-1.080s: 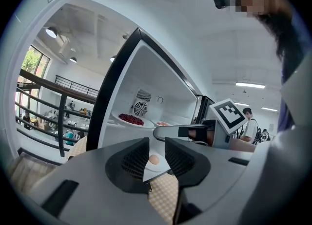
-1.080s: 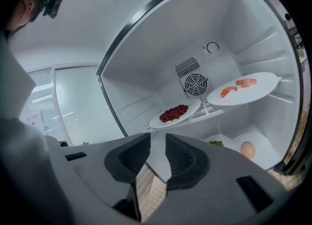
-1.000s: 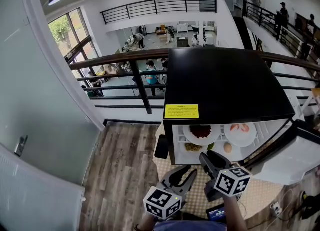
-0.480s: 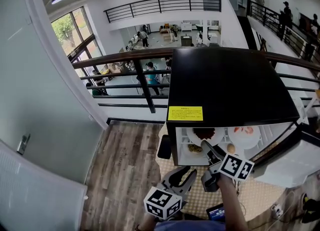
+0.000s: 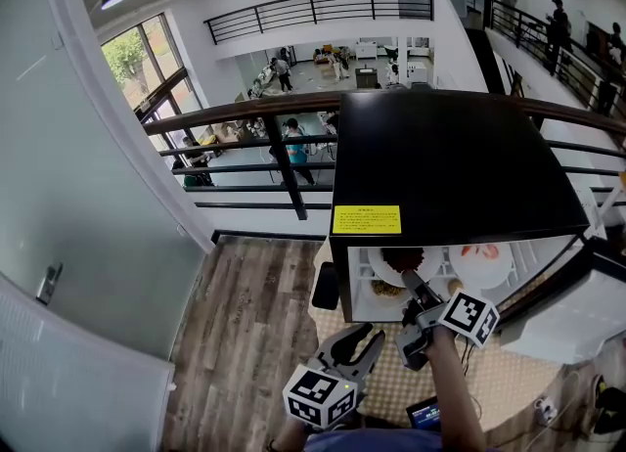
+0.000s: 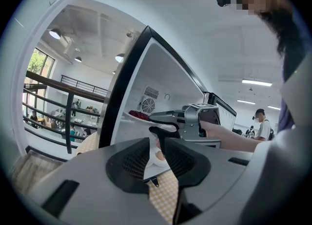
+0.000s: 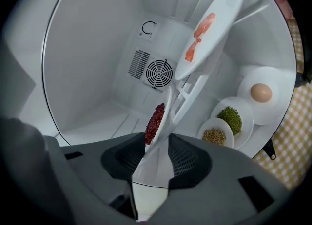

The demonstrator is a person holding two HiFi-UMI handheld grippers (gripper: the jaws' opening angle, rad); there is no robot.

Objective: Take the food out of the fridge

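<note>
The black-topped fridge [image 5: 450,157] stands open. On its upper shelf sit a white plate of red beans [image 5: 396,262] [image 7: 155,121] and a plate of pink-orange food [image 5: 481,262] [image 7: 209,29]. Lower down are plates with an egg [image 7: 265,95], green beans [image 7: 233,117] and brown grains [image 7: 214,135]. My right gripper [image 5: 416,289] [image 7: 156,153] reaches into the fridge, rolled on its side. Its jaws are closing on the red-bean plate's near rim, which fills the gap between the pads. My left gripper [image 5: 377,339] [image 6: 156,141] hangs back outside, slightly open and empty.
The fridge door [image 5: 577,313] swings open at the right. A checked cloth [image 5: 489,382] lies under the fridge, on the wood floor [image 5: 245,323]. A railing [image 5: 254,117] runs behind the fridge and a wall closes the left side. A person's arm carries the right gripper.
My right gripper has pushed forward into the fridge and rolled over, so its jaws now straddle the red-bean plate's rim. The left gripper has stayed where it was.
</note>
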